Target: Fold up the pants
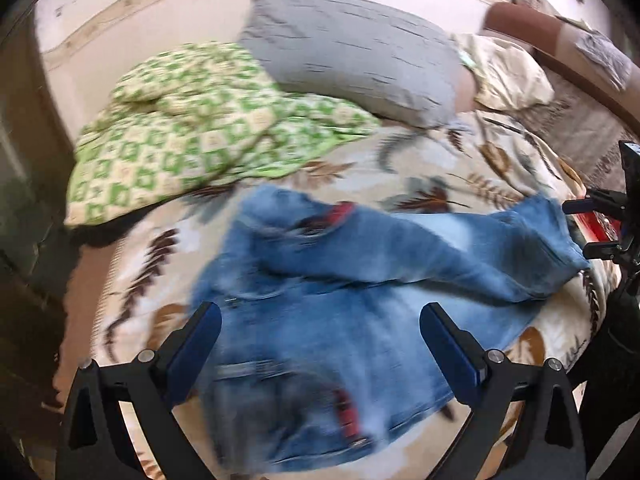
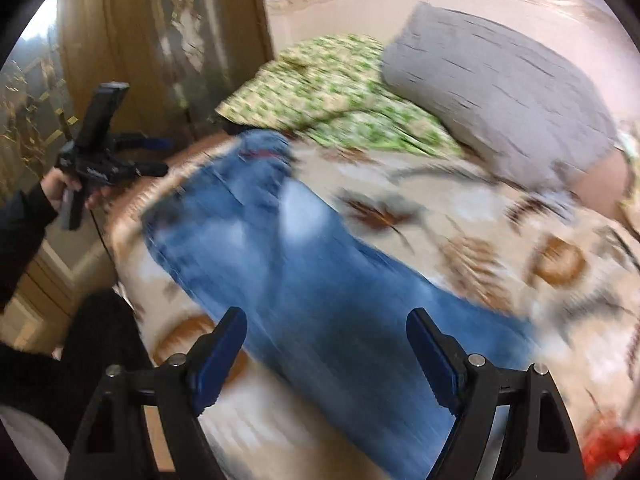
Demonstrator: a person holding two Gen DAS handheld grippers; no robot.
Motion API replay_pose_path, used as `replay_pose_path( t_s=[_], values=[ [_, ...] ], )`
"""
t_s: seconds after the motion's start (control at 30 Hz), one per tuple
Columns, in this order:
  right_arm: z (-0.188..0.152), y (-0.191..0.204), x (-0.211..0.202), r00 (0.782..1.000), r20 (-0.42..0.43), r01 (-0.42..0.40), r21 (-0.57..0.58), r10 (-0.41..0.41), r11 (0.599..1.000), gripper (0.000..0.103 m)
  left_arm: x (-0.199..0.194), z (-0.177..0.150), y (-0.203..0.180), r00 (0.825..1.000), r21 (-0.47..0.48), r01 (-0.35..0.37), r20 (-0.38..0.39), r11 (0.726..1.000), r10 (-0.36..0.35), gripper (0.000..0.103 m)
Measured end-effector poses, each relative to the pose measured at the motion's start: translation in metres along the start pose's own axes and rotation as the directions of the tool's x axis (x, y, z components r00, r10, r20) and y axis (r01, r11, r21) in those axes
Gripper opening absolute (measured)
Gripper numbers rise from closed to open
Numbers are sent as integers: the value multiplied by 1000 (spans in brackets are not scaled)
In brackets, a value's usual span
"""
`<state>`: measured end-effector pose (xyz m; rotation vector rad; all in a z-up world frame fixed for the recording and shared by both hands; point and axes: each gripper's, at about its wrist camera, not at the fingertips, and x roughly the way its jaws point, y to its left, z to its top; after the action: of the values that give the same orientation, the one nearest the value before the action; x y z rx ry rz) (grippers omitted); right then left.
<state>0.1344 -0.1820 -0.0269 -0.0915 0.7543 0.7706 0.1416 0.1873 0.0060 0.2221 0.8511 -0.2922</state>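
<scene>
Blue jeans (image 1: 360,280) lie spread on a leaf-patterned bedspread (image 1: 440,168), one leg crossing over to the right. They also show in the right wrist view (image 2: 304,272), running from the far left toward me. My left gripper (image 1: 320,316) is open and empty above the waist end of the jeans. My right gripper (image 2: 326,320) is open and empty above a leg. The right gripper also shows at the right edge of the left wrist view (image 1: 592,224), open, beside the leg end. The left gripper shows in the right wrist view (image 2: 160,156), open, by the waist end.
A green patterned blanket (image 1: 192,132) and a grey pillow (image 1: 352,56) lie at the back of the bed. A cream pillow (image 1: 508,72) lies at the back right. A wooden wardrobe (image 2: 132,40) stands left of the bed. Something red (image 2: 612,448) lies at the right.
</scene>
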Motion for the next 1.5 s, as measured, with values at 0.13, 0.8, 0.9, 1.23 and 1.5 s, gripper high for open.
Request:
replay_pose_path(
  t_s=[0.13,0.8,0.9,1.23,1.5],
  values=[
    [34,22,38,995,26,-94,14,94,995,85,0,6,26,1000,-25,7,-10,1000,-8,99],
    [101,29,201,987,-131,-79,131,96,988,56,204,121,52,929,-199,49,-351,979,-118,44],
    [98,26,207,988,-133,-65,147,85,987,24,207,118,43,922,-149,47,-375,988,-100,14],
    [104,73,166,999,-54,-12,-70,8,997,10,96,104,45,975,-133,62,-205,989,-89,11],
    [57,153,129,998,20,67,-367,-64,928,10,-3,-6,50,992,-241,113,-23,964,-122,4]
  ],
)
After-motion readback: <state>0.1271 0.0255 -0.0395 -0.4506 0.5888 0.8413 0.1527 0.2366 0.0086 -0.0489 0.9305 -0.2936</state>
